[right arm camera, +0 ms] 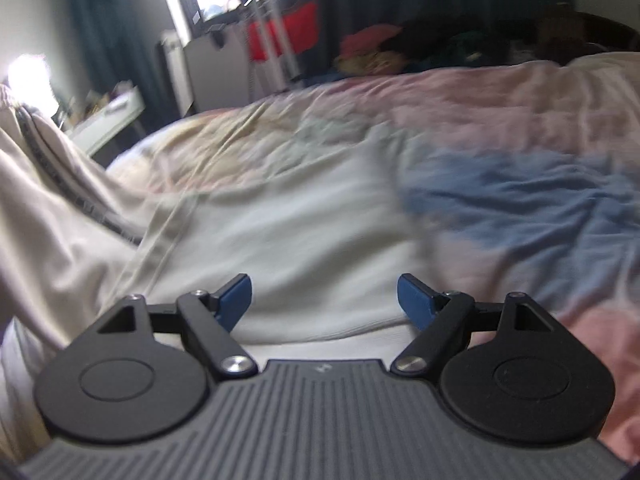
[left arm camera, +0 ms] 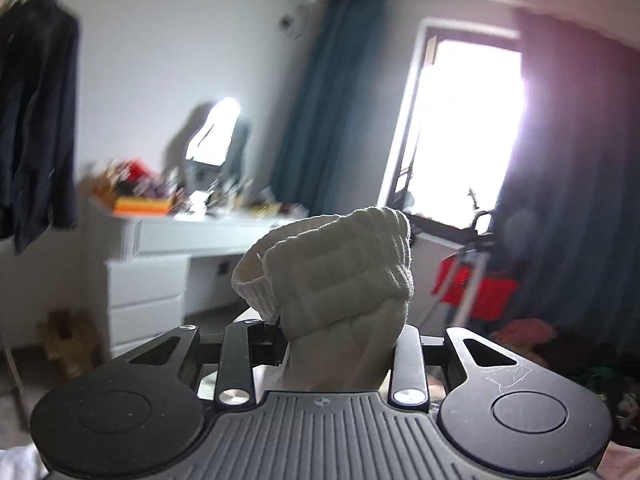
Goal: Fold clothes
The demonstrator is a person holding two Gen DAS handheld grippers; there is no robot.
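My left gripper is shut on the ribbed cream cuff of a garment and holds it up in the air, facing the room. The cuff bunches between the fingers and hides the pads. In the right wrist view a cream garment lies spread on the bed, and part of it, with a dark striped seam, rises at the left. My right gripper is open and empty, with its blue pads just above the flat cream cloth.
The bed has a pink, blue and yellow cover. A pile of clothes lies at its far side. A red drying rack, a white dresser with clutter, a dark hanging jacket and a bright window stand beyond.
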